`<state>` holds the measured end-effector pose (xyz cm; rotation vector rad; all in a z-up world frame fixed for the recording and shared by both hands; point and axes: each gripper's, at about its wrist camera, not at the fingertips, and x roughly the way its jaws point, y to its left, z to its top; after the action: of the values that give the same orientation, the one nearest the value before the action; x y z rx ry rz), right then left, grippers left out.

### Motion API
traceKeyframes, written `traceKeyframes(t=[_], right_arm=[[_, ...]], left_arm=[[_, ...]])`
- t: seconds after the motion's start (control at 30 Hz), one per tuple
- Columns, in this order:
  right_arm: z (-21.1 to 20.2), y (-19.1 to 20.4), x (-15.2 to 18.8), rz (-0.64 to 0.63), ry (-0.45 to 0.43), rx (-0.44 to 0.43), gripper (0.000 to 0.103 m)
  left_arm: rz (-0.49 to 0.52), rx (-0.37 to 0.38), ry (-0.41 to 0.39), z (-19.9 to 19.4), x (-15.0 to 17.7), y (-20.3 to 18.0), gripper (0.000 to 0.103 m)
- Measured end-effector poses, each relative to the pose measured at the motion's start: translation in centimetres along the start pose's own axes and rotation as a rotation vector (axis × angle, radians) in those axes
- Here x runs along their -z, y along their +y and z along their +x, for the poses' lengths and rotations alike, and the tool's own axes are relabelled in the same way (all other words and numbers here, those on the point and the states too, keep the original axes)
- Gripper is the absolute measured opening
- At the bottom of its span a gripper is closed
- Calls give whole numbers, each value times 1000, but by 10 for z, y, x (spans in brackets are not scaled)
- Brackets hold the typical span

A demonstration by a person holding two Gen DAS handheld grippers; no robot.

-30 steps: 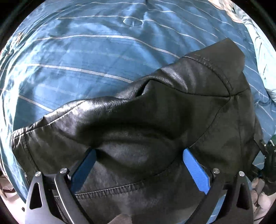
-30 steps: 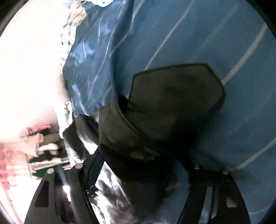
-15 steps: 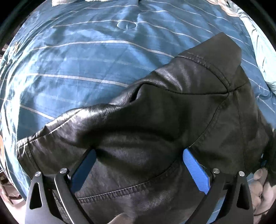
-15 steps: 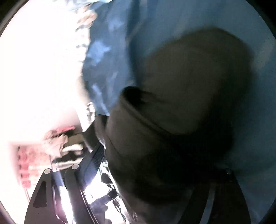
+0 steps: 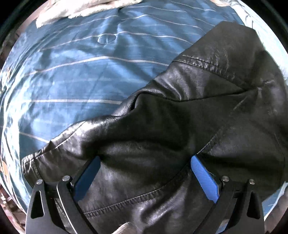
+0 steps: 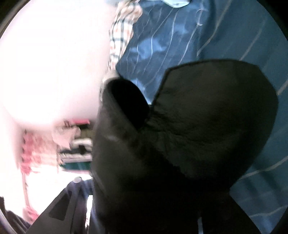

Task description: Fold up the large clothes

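Note:
A black leather jacket [image 5: 180, 126] lies on a blue striped bedspread [image 5: 72, 81]. My left gripper [image 5: 144, 172] is open, its blue pads [image 5: 203, 174] spread wide over the jacket's lower panel, with leather bulging between them. In the right wrist view the jacket [image 6: 198, 126] fills the middle, a sleeve opening [image 6: 127, 102] facing the camera. The jacket hides most of my right gripper; only its left finger [image 6: 72, 203] shows at the bottom left, blurred.
A pale cloth [image 5: 86, 10] lies at the far edge of the bed. A checked fabric [image 6: 122, 30] sits beside the bedspread [image 6: 225, 36]. Shelves with stacked clothes [image 6: 75, 144] and bright glare fill the left of the right wrist view.
The left wrist view has pulled back, showing more bedspread and the pale cloth. The right gripper has moved in closer, and the jacket now covers its right finger.

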<state>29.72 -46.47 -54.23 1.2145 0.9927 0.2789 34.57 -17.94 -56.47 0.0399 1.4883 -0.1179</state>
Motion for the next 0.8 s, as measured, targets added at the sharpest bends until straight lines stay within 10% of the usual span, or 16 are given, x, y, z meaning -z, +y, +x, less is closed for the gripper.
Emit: traceKeyframes(t=[0.1,0.23,0.37,0.8], right_arm=[[32,-34,-19,62,33,55,61],[50,-49,-23,131,4,-17,48],[38,0,-10,62,-27,-81,27],[80,159,66,-351,134,17,27]], left_arm=[[-28,25,3,3,-3,2,103],[-35,22,-8,3,-5,0,103],[-73,51,-16,4,-2,6,103],[-198,161,-41,-16,53,66,103]])
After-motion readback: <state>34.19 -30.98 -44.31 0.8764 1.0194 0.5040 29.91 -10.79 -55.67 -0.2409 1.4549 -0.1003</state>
